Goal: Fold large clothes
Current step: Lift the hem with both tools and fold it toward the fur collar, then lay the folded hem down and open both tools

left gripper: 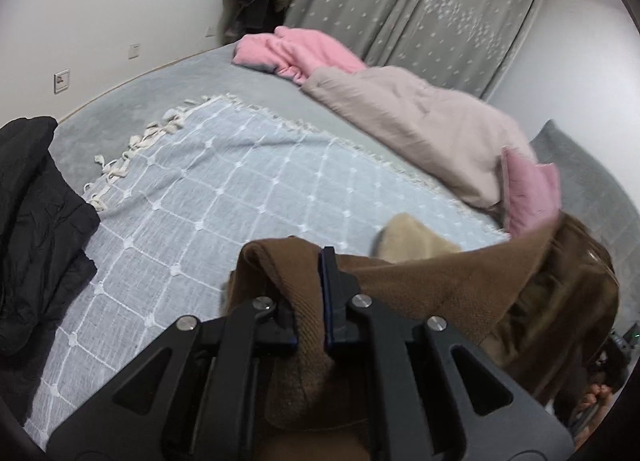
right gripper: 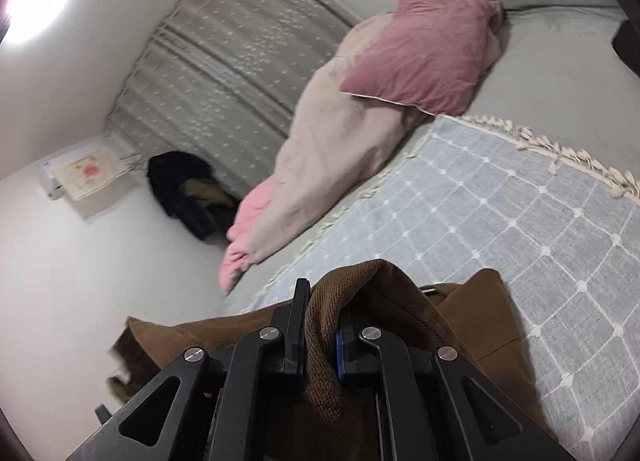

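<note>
A brown woven garment hangs between my two grippers above the bed. My left gripper is shut on a bunched fold of it, and the cloth stretches away to the right. A paler tan part shows behind the stretched edge. In the right wrist view my right gripper is shut on another fold of the brown garment, which drapes down on both sides. The garment's lower parts are hidden below the grippers.
A light blue checked throw with white tassels covers the grey bed. A black jacket lies at the left. A beige and pink quilt and a pink pillow lie by the curtains.
</note>
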`<control>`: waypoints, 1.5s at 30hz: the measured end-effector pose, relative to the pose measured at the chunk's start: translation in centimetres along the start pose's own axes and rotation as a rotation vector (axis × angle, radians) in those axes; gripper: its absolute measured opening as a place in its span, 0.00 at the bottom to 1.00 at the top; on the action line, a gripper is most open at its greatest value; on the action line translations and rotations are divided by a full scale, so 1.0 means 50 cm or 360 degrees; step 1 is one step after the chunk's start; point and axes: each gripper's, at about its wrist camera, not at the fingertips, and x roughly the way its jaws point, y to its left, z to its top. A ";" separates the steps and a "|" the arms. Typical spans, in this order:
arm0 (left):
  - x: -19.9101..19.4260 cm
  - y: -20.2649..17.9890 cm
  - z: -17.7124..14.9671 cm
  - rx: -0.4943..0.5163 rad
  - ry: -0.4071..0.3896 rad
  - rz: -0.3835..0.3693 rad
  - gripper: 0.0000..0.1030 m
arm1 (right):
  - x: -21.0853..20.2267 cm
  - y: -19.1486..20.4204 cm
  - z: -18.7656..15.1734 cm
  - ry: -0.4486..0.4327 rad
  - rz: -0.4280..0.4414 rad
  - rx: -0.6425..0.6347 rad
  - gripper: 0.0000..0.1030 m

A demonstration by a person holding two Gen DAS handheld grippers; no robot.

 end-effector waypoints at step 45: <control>0.233 -0.042 -0.017 0.0486 0.0382 -0.0072 0.75 | 0.306 -0.076 -0.046 0.0334 -0.0501 -0.0477 0.51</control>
